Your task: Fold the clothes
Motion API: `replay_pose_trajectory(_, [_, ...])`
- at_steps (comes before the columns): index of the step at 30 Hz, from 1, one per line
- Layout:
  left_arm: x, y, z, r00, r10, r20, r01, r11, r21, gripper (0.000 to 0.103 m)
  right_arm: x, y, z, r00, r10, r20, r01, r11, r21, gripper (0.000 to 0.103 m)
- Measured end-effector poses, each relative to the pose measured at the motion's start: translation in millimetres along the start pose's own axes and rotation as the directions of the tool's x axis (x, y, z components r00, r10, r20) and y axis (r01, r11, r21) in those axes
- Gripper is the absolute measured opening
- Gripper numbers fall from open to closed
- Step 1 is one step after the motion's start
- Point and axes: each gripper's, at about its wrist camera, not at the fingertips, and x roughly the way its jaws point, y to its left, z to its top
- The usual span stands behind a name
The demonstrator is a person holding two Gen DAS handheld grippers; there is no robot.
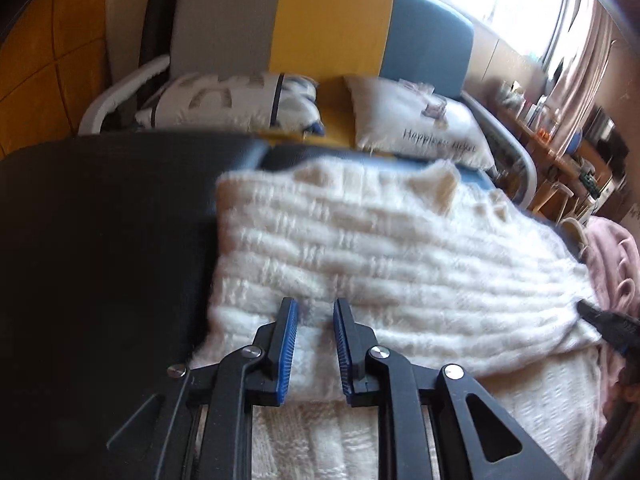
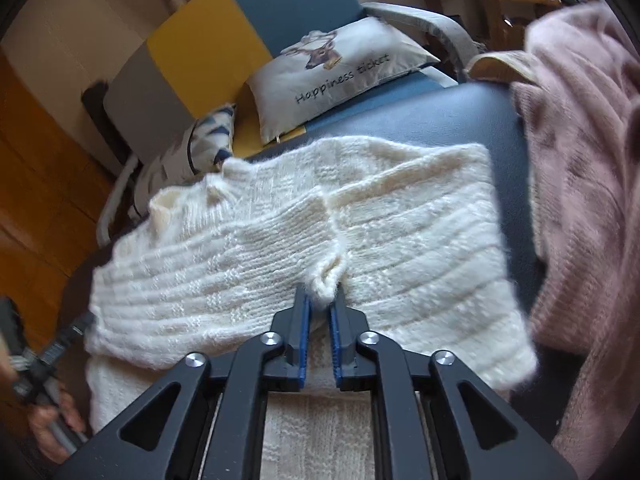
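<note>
1. My left gripper [image 1: 315, 310] is held low and nearly level over the near edge of the white sweater [image 1: 360, 240], fingers pointing away from me toward the sofa [image 1: 332, 20]. Its jaws stand apart with fluffy knit in the gap; I cannot tell whether the pads actually press it.
2. In the right wrist view the left gripper [image 2: 82, 322] comes in from the left edge, its tip touching the sweater's left end, with a hand [image 2: 56, 420] wrapped round its handle below.
3. My right gripper [image 2: 320, 306] also sits low, pointing forward, and its jaws are pinched on a small bunched ridge of the white sweater [image 2: 280, 240] where two folded flaps meet.
4. In the left wrist view the right gripper [image 1: 608, 324] shows as a dark tip at the sweater's right end.
5. The sweater lies on a dark blue padded bench [image 2: 440, 120], its long axis running left to right across my view, ribs following that line. The upper layer is doubled over a lower layer that hangs toward me over the bench's near edge.
6. The collar end points to the left back corner of the bench.
7. A pink sweater [image 2: 580, 160] is heaped at the bench's right edge, just beside the white one.
8. Behind the bench, a printed pillow [image 2: 340, 72] rests on the sofa.
</note>
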Motion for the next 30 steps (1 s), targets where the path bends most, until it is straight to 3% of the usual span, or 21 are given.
replay_pose_trajectory(2, [-4,0,-3,1.000,-0.013,0.018,0.013,1.000,0.005,0.018,-11,-4,2,0.997,-0.073,0.028,0.073,0.997,-0.014,0.014])
replay_pose_trajectory(9, [-14,-4,3,0.996,-0.049,0.079,0.048,0.999,0.019,0.018,13,29,2,0.993,-0.120,0.012,0.121,0.977,-0.178,0.014])
replay_pose_trajectory(12, [-6,-8,9,0.997,-0.025,0.072,0.023,0.999,0.038,0.018,23,43,2,0.990,-0.140,0.007,0.137,0.959,-0.249,0.014])
replay_pose_trajectory(14, [11,-11,7,1.000,0.029,0.011,-0.029,0.996,0.079,0.018,30,52,2,0.988,-0.153,0.004,0.148,0.944,-0.295,0.014])
replay_pose_trajectory(16, [7,-9,5,1.000,-0.020,0.024,0.018,0.997,0.079,0.018,37,62,2,0.986,-0.167,0.002,0.158,0.927,-0.340,0.013])
replay_pose_trajectory(18, [-1,-8,6,0.996,-0.077,0.040,0.074,0.994,0.081,0.018,30,70,7,0.991,-0.135,0.006,0.128,0.928,-0.349,0.013])
replay_pose_trajectory(23, [-14,3,34,0.988,-0.108,0.111,0.105,0.994,0.033,0.018,11,90,20,0.999,-0.049,0.013,0.050,0.928,-0.368,0.013])
replay_pose_trajectory(27, [0,-1,52,0.992,-0.102,0.079,0.100,0.995,0.031,0.018,10,114,26,1.000,0.022,-0.004,-0.022,0.916,-0.401,0.013])
replay_pose_trajectory(30, [14,-18,54,0.993,-0.108,0.040,0.104,0.990,0.095,0.018,30,136,20,0.997,0.053,-0.055,-0.071,0.902,-0.427,0.013])
